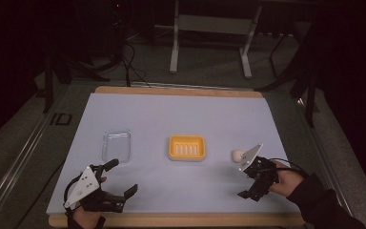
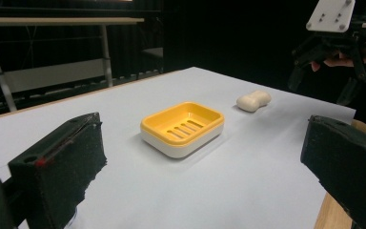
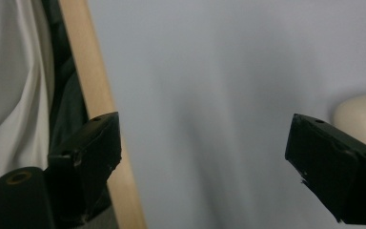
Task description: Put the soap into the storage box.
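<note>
We've got the right tongs (image 1: 256, 177) near the soap bar (image 1: 238, 154), jaws spread wide w/ nothing between them. In the right gripper view the soap (image 3: 360, 114) sits just beyond the right-hand jaw, so we're beside it, not around it yet. The soap lies bare on the counter (image 1: 181, 114), to the right of the yellow soap dish (image 1: 187, 147) and apart from it.

Left tongs (image 1: 106, 187) are also spread, empty, hovering at the near left edge of the counter. From the left gripper view the dish (image 2: 182, 128) is straight ahead, slotted tray empty, soap (image 2: 253, 100) further back, right tongs (image 2: 338, 57) above and beyond it.

A clear lid or tray (image 1: 116, 144) rests flat on the counter left of the dish, untouched.

Progress, as we judge it: basically at the start. Nothing gripped, dish empty. Left to do: close on the soap, lift, carry over, set it in the dish; the clear piece prob. goes on after, can't be sure.
</note>
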`<state>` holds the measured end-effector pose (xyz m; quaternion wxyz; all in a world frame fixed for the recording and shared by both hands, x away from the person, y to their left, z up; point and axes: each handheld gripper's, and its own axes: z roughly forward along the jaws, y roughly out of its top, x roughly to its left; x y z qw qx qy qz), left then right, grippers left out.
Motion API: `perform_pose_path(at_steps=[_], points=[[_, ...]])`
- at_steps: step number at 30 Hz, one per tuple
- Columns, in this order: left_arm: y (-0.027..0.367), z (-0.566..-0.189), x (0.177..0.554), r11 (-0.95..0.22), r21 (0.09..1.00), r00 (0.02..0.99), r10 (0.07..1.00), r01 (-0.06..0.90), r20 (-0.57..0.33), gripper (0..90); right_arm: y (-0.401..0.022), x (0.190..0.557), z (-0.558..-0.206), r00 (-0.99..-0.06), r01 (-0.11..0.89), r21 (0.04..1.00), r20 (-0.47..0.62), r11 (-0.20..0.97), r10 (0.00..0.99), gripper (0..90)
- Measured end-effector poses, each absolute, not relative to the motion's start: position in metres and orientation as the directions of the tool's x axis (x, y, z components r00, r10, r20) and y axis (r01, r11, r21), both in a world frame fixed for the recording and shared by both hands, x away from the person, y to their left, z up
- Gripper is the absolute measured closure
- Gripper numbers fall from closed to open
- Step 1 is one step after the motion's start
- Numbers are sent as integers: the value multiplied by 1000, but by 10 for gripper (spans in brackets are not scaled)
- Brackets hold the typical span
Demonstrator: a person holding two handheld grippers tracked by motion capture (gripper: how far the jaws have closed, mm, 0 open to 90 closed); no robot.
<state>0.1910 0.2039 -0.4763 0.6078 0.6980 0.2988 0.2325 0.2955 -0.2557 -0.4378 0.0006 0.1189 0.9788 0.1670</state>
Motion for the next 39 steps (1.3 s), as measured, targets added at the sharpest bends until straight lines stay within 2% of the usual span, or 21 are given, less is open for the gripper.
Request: perform_pose_path(at_steps=[5, 20, 31, 37, 39], points=[[204, -476, 191, -81, 987, 715, 698, 135, -40, 12, -250, 297, -436, -976, 214, 262, 19, 941, 217, 118], [203, -477, 191, -94, 986, 720, 693, 139, -36, 12, -235, 305, -447, -981, 171, -2, 92, 985, 171, 125], [202, -477, 192, -94, 985, 725, 688, 144, -40, 12, -234, 302, -441, -984, 135, -12, 116, 991, 135, 127], [202, -477, 192, -95, 984, 726, 686, 149, -44, 11, -235, 305, -446, -993, 99, -48, 66, 994, 102, 134], [202, -477, 192, -95, 984, 727, 685, 150, -45, 12, -236, 307, -445, -993, 94, -30, 70, 995, 96, 146]])
